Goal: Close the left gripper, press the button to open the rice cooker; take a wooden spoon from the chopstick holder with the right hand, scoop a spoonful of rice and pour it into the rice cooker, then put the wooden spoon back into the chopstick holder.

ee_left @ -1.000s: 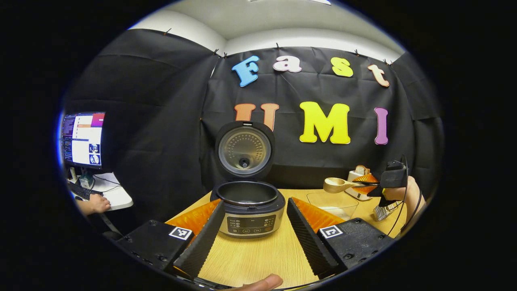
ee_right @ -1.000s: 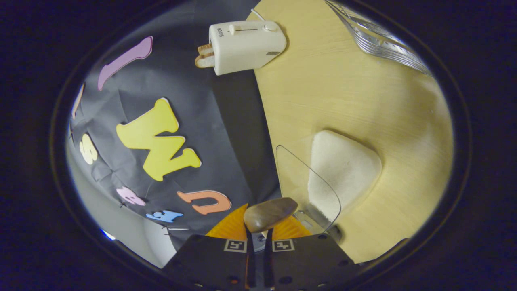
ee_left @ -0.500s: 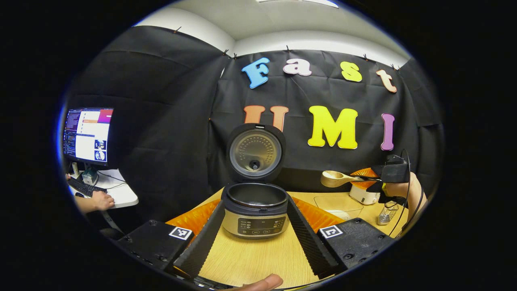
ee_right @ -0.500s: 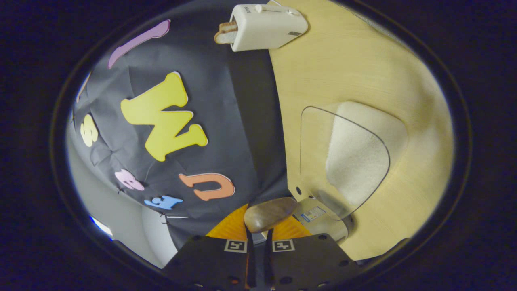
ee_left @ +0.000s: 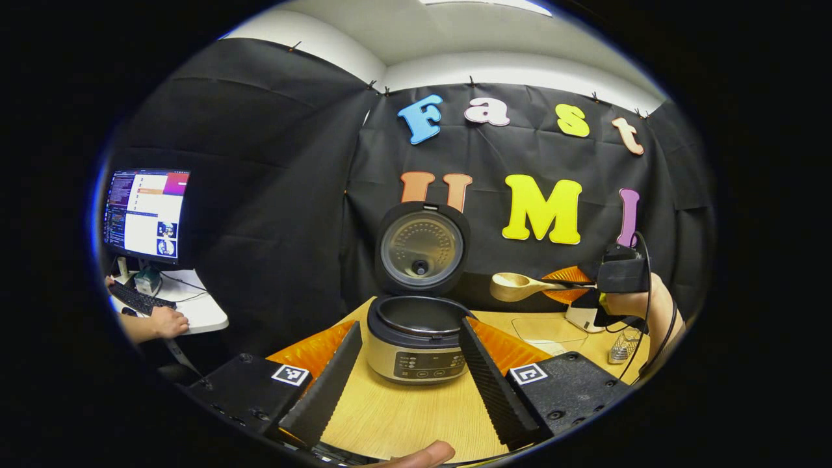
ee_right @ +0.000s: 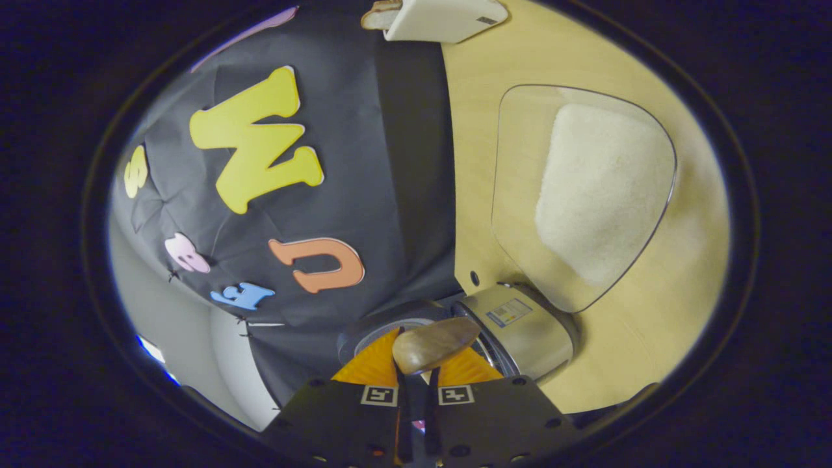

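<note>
Right tool (ee_right: 416, 380) with wooden spoon (ee_right: 434, 344) beside rice cooker (ee_right: 520, 328)

You have a white toaster (ee_right: 442, 13) at twelve o'clock on the wooden table (ee_right: 650, 325); a monitor (ee_left: 146, 214) sits at nine.

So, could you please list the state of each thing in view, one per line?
rice cooker: lid open, upright; inner pot looks empty
wooden spoon: held level in the air, beside the cooker
right hand-held gripper: shut on the wooden spoon
left hand-held gripper: open, holding nothing
glass bowl: holds rice
chopstick holder: upright on the table
</note>
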{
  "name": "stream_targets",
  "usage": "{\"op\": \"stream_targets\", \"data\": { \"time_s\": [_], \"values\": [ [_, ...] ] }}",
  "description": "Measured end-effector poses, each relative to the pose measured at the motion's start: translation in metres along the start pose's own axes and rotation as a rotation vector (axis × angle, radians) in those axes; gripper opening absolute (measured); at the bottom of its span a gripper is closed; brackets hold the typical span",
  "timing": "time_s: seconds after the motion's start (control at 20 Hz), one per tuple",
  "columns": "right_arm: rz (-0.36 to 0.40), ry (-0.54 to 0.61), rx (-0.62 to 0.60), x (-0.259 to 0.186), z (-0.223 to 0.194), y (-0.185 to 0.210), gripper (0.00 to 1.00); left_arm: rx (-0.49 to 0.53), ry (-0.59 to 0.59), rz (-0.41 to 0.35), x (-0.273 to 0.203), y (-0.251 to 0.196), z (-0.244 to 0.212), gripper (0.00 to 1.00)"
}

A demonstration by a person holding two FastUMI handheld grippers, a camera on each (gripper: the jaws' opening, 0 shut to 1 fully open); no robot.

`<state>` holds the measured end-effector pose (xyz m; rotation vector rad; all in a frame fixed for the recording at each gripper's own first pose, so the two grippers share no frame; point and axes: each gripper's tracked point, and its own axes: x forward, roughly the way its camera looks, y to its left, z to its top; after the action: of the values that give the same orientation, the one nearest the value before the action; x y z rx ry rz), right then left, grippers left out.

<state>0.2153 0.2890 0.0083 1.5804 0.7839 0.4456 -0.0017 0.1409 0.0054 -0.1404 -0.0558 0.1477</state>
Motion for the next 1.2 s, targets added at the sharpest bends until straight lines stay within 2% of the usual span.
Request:
{"op": "stream_targets", "data": {
  "time_s": [0.1, 0.3, 0.35, 0.55, 0.65, 0.8, 1.2],
  "values": [
    [-0.012, 0.002, -0.033, 0.008, -0.013, 0.005, 0.08, -0.017, -0.002, 0.003, 0.0, 0.003, 0.002, 0.96],
    [-0.095, 0.007, -0.15, 0.03, -0.039, 0.013, 0.07, -0.019, -0.002, -0.015, -0.002, 0.005, 0.002, 0.98],
    [-0.114, 0.006, -0.177, 0.035, -0.045, 0.013, 0.1, -0.012, 0.0, -0.013, -0.002, 0.007, 0.001, 0.98],
    [-0.17, 0.012, -0.278, 0.063, -0.067, 0.017, 0.08, -0.002, 0.02, 0.02, 0.001, 0.019, -0.005, 0.98],
    [-0.212, 0.01, -0.338, 0.076, -0.076, 0.017, 0.07, -0.001, 0.028, 0.012, 0.002, 0.016, -0.007, 0.98],
    [-0.272, 0.008, -0.461, 0.092, -0.088, 0.015, 0.08, 0.012, 0.039, -0.002, 0.004, 0.013, -0.012, 0.98],
    [-0.425, -0.048, -0.809, 0.119, -0.103, 0.021, 0.07, 0.026, 0.057, 0.023, 0.009, 0.02, -0.015, 0.98]
  ]
}}
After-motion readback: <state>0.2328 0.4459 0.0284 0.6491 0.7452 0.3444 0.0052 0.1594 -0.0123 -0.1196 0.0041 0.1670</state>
